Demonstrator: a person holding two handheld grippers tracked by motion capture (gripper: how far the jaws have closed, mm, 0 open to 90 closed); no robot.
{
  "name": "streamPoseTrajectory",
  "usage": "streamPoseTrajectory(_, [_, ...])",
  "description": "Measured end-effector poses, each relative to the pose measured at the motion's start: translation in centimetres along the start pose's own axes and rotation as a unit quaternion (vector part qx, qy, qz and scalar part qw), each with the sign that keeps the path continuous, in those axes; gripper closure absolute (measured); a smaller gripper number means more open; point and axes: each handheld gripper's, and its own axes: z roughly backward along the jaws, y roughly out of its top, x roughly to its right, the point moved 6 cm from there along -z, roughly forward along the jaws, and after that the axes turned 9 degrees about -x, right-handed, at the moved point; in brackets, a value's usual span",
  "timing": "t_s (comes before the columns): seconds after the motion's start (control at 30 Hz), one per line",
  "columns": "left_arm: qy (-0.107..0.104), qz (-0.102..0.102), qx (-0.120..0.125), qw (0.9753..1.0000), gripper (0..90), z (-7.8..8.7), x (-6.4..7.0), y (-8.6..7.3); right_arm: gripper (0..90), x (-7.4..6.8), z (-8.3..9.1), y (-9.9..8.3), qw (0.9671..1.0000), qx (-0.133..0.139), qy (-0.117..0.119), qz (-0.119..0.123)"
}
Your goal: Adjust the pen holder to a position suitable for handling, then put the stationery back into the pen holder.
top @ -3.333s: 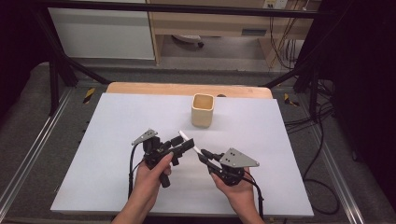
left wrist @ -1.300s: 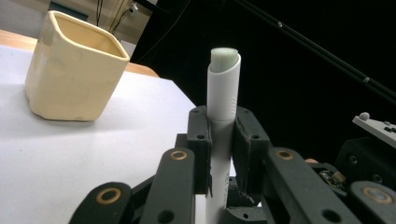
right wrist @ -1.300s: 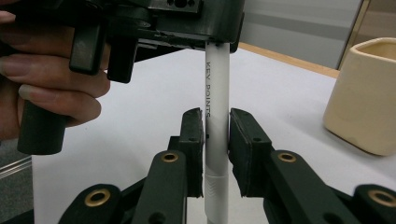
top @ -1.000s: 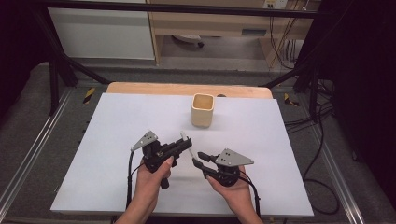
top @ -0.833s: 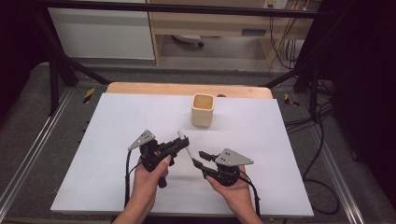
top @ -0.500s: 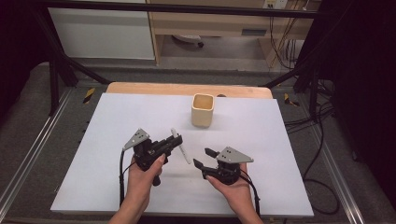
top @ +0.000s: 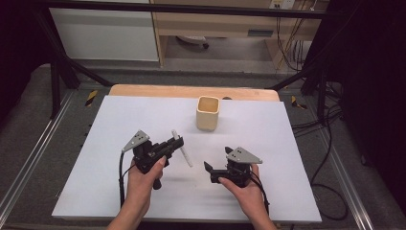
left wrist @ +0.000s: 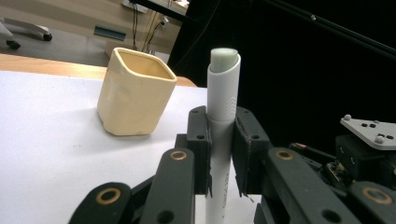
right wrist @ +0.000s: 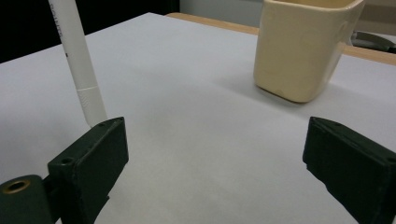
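A white pen stands tilted above the white table, clamped at its middle by my left gripper, which is shut on it. In the left gripper view the pen rises upright between the black jaws of that gripper, its pale green end on top. A cream square cup stands empty at the table's far middle, beyond both grippers. My right gripper hovers low to the pen's right with its jaws wide apart and nothing between them. The pen shows at that view's left and the cup ahead.
A white sheet covers the table, with a wooden strip along the far edge. Black frame posts and cables flank the table on the right. The right gripper's grey plate shows at the left gripper view's right side.
My left gripper has carried the pen leftward, away from the right gripper, and the pen now leans more. The right gripper has stayed open and drifted slightly right.
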Motion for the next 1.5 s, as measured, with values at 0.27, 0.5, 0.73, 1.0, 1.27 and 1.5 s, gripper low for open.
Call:
streamPoseTrajectory(0.27, [0.001, -0.008, 0.001, 1.0, 78.6, 0.2, 0.0, 0.1, 4.3, 0.0, -0.2, -0.2, 1.0, -0.002, 0.005, 0.003])
streamPoseTrajectory(0.5, [0.006, -0.014, 0.007, 0.9999, 78.6, 0.8, -0.3, 1.2, 3.3, 0.0, -0.2, -0.5, 0.9995, -0.014, 0.026, 0.007])
streamPoseTrajectory(0.73, [0.009, -0.026, 0.01, 0.9996, 78.6, 1.3, -0.1, 2.5, 4.4, 0.6, 0.4, -0.3, 0.9999, -0.005, 0.011, 0.012])
streamPoseTrajectory(1.0, [0.009, -0.034, 0.013, 0.9993, 78.6, 1.4, 0.2, 3.3, 5.0, 1.5, 0.9, -0.5, 1.0, 0.001, -0.004, 0.007])
streamPoseTrajectory(1.27, [0.011, -0.039, 0.012, 0.9991, 78.6, 1.5, 0.2, 4.4, 4.8, 2.3, 1.7, -1.0, 0.9999, -0.009, -0.003, -0.01])
streamPoseTrajectory(1.5, [0.012, -0.054, 0.001, 0.9985, 78.6, 1.6, 0.7, 5.5, 4.5, 3.0, 2.8, -2.0, 0.9997, -0.02, -0.007, -0.016])
